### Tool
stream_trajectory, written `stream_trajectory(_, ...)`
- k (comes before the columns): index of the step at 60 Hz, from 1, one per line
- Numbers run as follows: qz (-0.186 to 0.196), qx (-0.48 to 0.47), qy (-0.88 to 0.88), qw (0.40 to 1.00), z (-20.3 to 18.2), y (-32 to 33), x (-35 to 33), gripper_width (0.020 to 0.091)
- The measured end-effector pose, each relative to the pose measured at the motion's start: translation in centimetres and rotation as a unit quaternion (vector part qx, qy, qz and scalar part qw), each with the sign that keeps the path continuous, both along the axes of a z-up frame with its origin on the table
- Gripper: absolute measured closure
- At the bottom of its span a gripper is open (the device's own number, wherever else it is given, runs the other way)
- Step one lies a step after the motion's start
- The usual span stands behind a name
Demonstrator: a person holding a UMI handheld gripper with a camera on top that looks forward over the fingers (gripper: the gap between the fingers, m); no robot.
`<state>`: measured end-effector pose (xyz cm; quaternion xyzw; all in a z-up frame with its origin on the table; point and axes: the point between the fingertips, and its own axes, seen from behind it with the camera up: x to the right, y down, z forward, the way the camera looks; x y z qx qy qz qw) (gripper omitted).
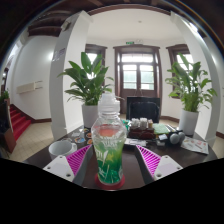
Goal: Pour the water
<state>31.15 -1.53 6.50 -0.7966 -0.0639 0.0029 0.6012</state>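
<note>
A clear plastic bottle with a green label and a white cap stands upright between my fingers, its foot on a red ring on the dark table. My gripper is shut on the bottle. The left magenta pad and the right pad both meet its sides about halfway up. A white cup sits on the table to the left of the bottle, beyond the left finger.
A tray of small tea ware and a dark object lie beyond the bottle to the right. Two large potted plants flank a dark wooden door. Red stairs rise at the left.
</note>
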Motion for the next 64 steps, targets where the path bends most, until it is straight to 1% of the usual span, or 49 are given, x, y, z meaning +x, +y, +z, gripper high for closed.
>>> stream_trajectory(8, -0.033, -0.012, 0.005, 0.999, 0.7, -4.0, 1.6, 0.0240)
stream_trajectory(19, -0.107, -0.030, 0.017, 0.994, 2.6, -8.6, 5.0, 0.0242)
stream_trajectory(25, -0.134, -0.027, 0.007, 0.991, 4.3, -10.6, 6.6, 0.0245)
stream_trajectory(35, -0.145, -0.002, -0.013, 0.989, 7.6, -12.4, 7.1, 0.0247)
stream_trajectory(43, -0.152, 0.015, -0.009, 0.988, 9.4, -12.7, 7.4, 0.0247)
stream_trajectory(52, -0.155, 0.018, -0.017, 0.988, 10.1, -12.8, 7.7, 0.0247)
stream_trajectory(64, -0.156, 0.020, -0.023, 0.987, 10.0, -12.6, 7.6, 0.0246)
